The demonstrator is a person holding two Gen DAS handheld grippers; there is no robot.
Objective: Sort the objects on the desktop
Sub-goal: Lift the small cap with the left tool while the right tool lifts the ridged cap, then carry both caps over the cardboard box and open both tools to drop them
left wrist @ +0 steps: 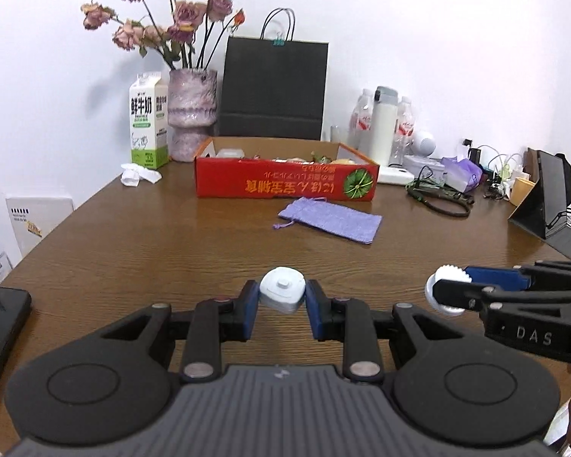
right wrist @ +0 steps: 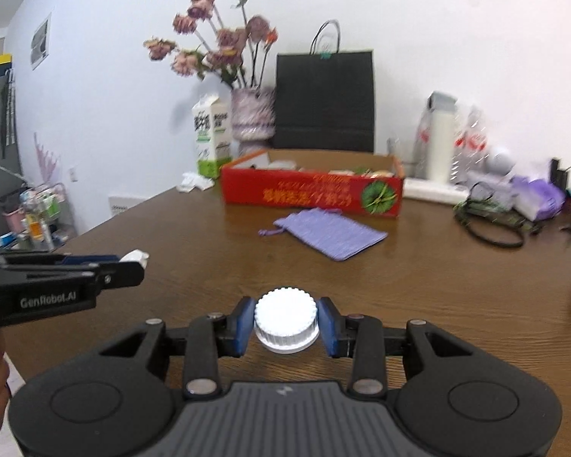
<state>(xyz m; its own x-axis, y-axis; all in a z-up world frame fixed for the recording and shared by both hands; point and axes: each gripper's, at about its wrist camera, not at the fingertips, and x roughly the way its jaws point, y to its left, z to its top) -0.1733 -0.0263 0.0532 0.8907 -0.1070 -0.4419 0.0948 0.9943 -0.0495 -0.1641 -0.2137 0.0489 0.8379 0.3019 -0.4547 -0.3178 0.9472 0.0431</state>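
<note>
My left gripper (left wrist: 281,297) is shut on a small pale grey rounded-triangle gadget (left wrist: 282,292) and holds it just above the brown table (left wrist: 141,236). My right gripper (right wrist: 285,321) is shut on a white ribbed bottle cap (right wrist: 285,318); from the left wrist view it shows at the right (left wrist: 447,293), holding the cap (left wrist: 453,275). The left gripper shows at the left of the right wrist view (right wrist: 133,262). A purple drawstring pouch (left wrist: 333,224) (right wrist: 331,234) lies flat mid-table. A red cardboard box (left wrist: 285,182) (right wrist: 312,190) holding several items stands behind it.
At the back stand a milk carton (left wrist: 147,122), a vase of dried roses (left wrist: 192,114), a black paper bag (left wrist: 274,91) and bottles (left wrist: 384,125). Cables (left wrist: 437,198) and a tablet stand (left wrist: 544,198) are at the right. A dark phone (left wrist: 0,312) lies at the left edge.
</note>
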